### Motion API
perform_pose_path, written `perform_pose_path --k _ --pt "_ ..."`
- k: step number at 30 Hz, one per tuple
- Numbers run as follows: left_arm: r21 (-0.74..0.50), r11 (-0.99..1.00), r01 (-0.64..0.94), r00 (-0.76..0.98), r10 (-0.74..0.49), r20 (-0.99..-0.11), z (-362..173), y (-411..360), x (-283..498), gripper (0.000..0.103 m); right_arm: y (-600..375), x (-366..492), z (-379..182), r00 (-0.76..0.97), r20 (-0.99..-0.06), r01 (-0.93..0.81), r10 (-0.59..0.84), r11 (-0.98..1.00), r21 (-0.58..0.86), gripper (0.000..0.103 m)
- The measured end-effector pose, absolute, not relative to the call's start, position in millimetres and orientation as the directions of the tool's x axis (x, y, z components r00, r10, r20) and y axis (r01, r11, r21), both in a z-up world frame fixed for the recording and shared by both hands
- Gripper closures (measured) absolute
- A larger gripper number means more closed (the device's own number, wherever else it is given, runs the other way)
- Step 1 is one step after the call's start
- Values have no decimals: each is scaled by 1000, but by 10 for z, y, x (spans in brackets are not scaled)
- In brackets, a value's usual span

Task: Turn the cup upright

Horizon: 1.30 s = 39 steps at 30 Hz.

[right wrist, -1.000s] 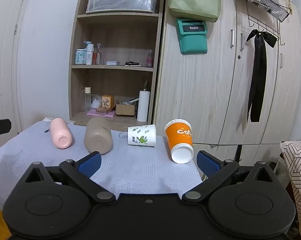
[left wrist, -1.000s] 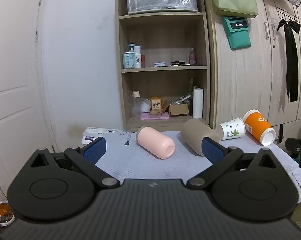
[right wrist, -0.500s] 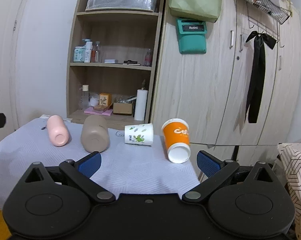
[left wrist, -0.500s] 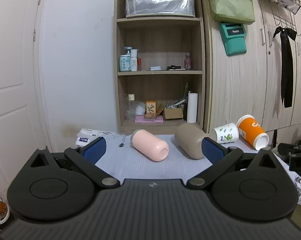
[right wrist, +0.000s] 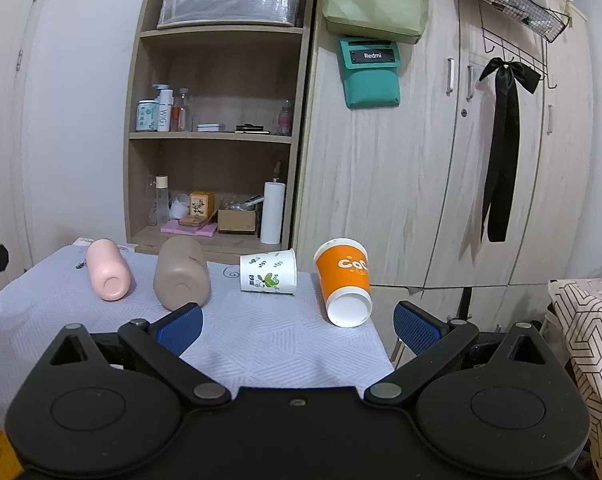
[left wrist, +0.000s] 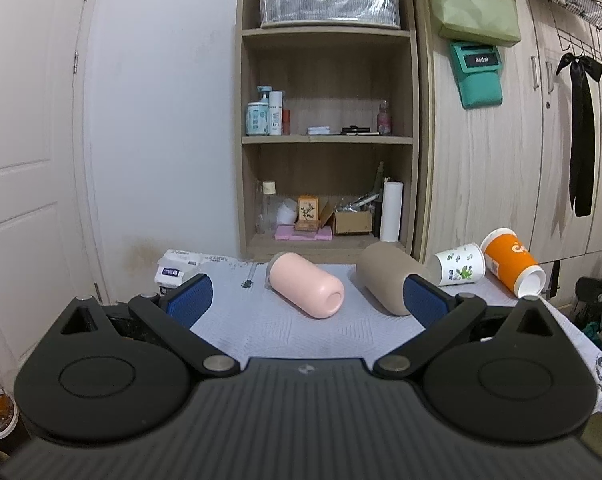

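On the cloth [right wrist: 261, 344] lie four cups, all sideways — pink [right wrist: 108, 276], tan [right wrist: 181, 276], white [right wrist: 268, 272], orange [right wrist: 344, 282]. Both grippers (left [left wrist: 307, 300], right [right wrist: 297, 326]) gape empty — drawn slightly back since earlier.

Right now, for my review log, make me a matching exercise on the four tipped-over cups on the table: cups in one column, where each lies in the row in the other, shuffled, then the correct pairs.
As the right wrist view shows them.

Column 1
1. pink smooth cylindrical cup
2. taupe wide cylindrical cup
3. white paper cup with green leaf print
4. orange paper cup with white lettering

Column 2
A. by the table's right edge
B. far left of the row
C. second from right, lying crosswise
D. second from left

Pairs: 1-B, 2-D, 3-C, 4-A
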<state>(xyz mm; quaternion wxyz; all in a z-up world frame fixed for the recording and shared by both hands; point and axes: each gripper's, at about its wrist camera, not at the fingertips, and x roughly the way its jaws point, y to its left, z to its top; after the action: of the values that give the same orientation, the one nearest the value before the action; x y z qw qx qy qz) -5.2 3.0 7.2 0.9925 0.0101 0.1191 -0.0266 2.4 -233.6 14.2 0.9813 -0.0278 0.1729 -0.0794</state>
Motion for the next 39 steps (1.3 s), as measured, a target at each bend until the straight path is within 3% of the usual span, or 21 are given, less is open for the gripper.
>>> perform_pose_path --k 12,39 --pt "-22 996 83 950 -86 -302 -60 3 109 0 -2391 67 125 913 -361 181 -189 982 -55 0" --pt "-9 992 125 938 -121 -325 -57 -115 181 0 -2426 207 17 893 -413 169 -178 984 -59 0"
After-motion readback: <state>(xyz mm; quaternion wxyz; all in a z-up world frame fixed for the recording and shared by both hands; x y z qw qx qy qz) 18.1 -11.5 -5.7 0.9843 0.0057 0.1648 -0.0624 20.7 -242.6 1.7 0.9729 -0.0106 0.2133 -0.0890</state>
